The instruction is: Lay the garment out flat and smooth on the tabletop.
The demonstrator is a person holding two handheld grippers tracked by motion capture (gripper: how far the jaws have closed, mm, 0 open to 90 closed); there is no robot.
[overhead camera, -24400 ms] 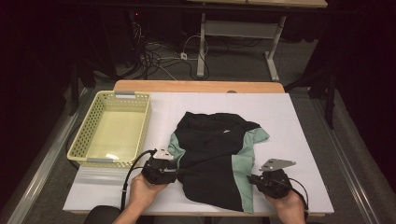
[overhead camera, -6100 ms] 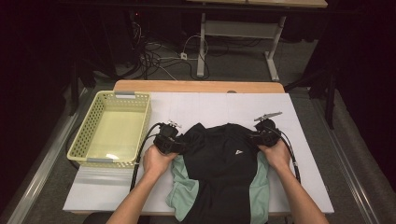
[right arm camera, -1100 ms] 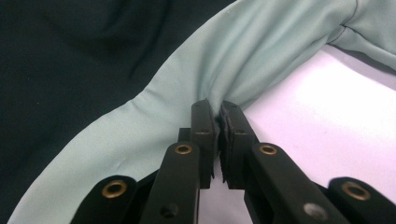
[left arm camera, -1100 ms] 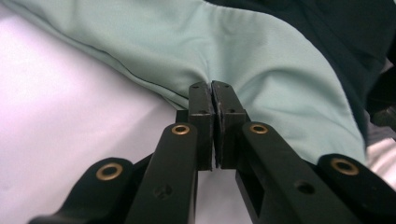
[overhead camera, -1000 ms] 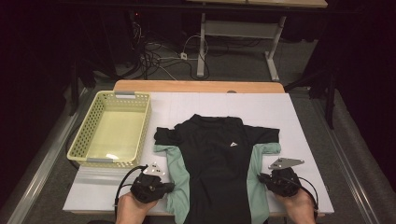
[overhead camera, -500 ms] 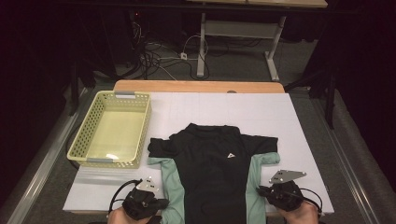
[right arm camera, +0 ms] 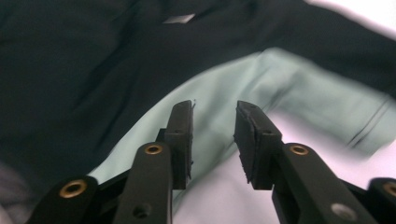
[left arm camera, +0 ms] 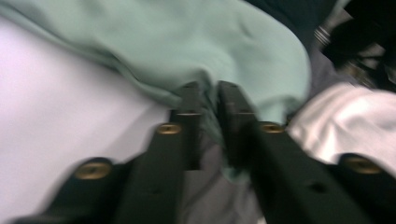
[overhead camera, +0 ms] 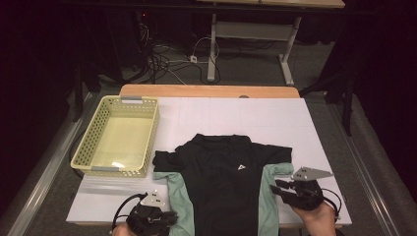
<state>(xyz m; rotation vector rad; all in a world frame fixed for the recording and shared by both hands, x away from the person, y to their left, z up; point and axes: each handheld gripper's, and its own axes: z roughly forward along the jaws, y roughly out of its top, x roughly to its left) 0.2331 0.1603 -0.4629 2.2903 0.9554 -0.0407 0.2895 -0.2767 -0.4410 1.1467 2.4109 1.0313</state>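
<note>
On white board, soft black-and-mint shirt lies apparently flat, smooth.

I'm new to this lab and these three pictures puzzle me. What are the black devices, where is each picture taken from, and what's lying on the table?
A person holds a two-jaw gripping tool in each hand. The high view looks down on the white table: left tool, right tool. The other two pictures come from cameras riding on each tool. A black and mint T-shirt lies spread flat beside an empty yellow basket. Both tools have just been opening. The right jaws stand apart over the mint side panel; mint cloth remains between the left jaws.
</note>
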